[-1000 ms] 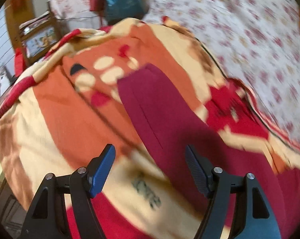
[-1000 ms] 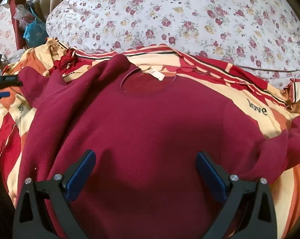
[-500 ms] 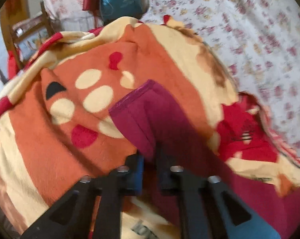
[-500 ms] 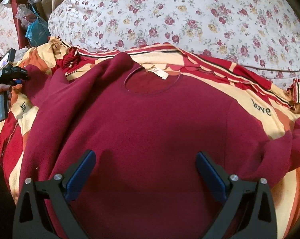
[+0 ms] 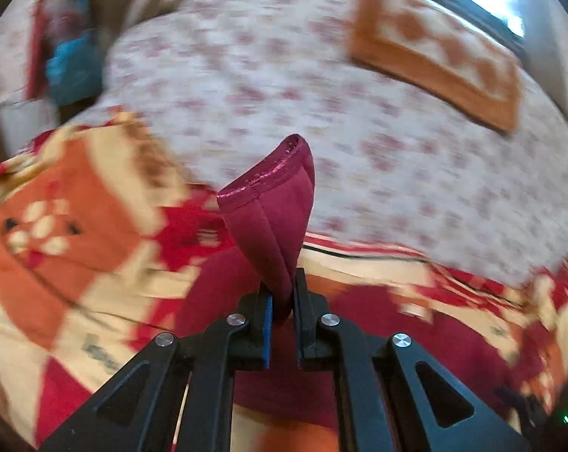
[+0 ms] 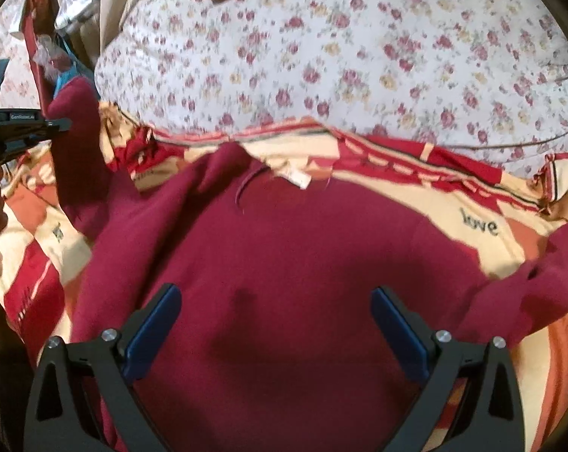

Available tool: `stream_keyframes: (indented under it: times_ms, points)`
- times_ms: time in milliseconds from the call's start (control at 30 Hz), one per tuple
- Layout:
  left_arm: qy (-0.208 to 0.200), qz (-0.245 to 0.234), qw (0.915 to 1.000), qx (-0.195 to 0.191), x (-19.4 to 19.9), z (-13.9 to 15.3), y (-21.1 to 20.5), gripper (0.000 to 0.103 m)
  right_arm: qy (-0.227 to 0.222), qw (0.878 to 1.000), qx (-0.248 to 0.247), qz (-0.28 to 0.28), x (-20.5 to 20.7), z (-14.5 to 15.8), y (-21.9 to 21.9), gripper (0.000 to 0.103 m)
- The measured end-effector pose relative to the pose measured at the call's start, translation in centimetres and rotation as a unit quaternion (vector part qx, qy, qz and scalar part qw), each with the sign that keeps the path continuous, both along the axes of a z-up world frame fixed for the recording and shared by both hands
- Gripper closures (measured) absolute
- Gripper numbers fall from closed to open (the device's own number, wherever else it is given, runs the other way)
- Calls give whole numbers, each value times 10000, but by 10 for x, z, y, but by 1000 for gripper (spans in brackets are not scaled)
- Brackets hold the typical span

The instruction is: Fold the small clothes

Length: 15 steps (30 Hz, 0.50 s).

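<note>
A maroon long-sleeved shirt (image 6: 291, 271) lies spread on an orange, cream and red blanket (image 6: 483, 203), neck and white label toward the far side. My left gripper (image 5: 282, 301) is shut on the shirt's left sleeve (image 5: 272, 222) near the cuff and holds it raised off the blanket. It also shows at the left edge of the right wrist view (image 6: 54, 124), with the sleeve (image 6: 77, 139) lifted. My right gripper (image 6: 276, 320) is open and empty, low over the shirt's body. The right sleeve (image 6: 547, 290) lies bunched at the right.
The blanket lies on a bed with a floral sheet (image 6: 359, 56). An orange patterned mat (image 5: 438, 56) lies at the far side. A blue bag (image 5: 73, 67) and clutter stand beside the bed at the far left.
My left gripper closed on the sleeve cuff, then lifted it off the blanket and swung toward the bed. My right gripper stayed open and moved slightly nearer the shirt.
</note>
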State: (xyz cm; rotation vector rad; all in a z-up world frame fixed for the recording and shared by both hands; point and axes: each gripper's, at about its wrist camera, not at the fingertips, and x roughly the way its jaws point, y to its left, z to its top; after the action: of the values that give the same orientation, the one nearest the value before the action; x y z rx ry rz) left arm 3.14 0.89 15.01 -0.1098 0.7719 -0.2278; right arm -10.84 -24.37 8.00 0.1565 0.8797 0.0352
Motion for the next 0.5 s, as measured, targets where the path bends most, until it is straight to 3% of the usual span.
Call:
stream_keyframes:
  times_ms: [133, 267, 433, 500]
  points:
    - [310, -682, 9972, -67, -15, -18, -72, 103, -39, 9997, -69, -231, 1, 5, -15, 0]
    - [761, -1072, 9913, -53, -27, -60, -125, 103, -8, 9986, 29, -533, 1, 5, -37, 0]
    - [982, -1286, 9859, 426, -47, -98, -158, 103, 14, 9960, 244, -862, 2, 3, -62, 0]
    - [1086, -1323, 9844, 399, -51, -104, -157, 103, 67, 9947, 332, -966, 3, 1, -68, 0]
